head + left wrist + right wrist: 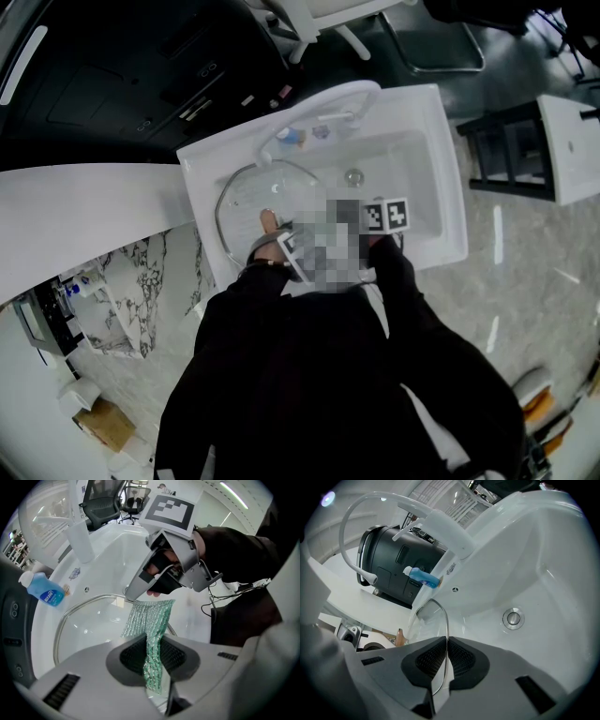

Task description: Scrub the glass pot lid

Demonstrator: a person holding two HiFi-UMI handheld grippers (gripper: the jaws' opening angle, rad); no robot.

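Head view: a white sink (pixel 441 169) fills the middle. The glass pot lid (pixel 246 199) stands tilted in the basin's 9 o'clock part, with its rim against the sink's wall. The drain (pixel 353 175) lies just toward 3 o'clock of the lid. A curved white faucet (pixel 323 101) and a blue bottle (pixel 290 136) sit on the ledge at 12 o'clock. The left tongs (pixel 289 247) are at the lid's 5 o'clock edge. The right tongs (pixel 385 217), shown by their marker cube, are near the basin's 6 o'clock rim. The person's dark sleeves run down from both.

Left gripper view: the left tongs are pressed together on a green scouring cloth (pixel 151 629), which rises from the jaws toward 12 o'clock. The lid lies behind the cloth, spreading toward 9 o'clock. The right tongs come in from 1 o'clock, with their tip at the cloth's upper edge. The bottle is at 9 o'clock.

Right gripper view: the right tongs are clamped on the lid's metal rim, seen edge-on between the pads (pixel 461 660). The lid rises toward 11 o'clock. The drain is at 3 o'clock. A black appliance (pixel 391 562) stands behind the faucet at 10 o'clock.
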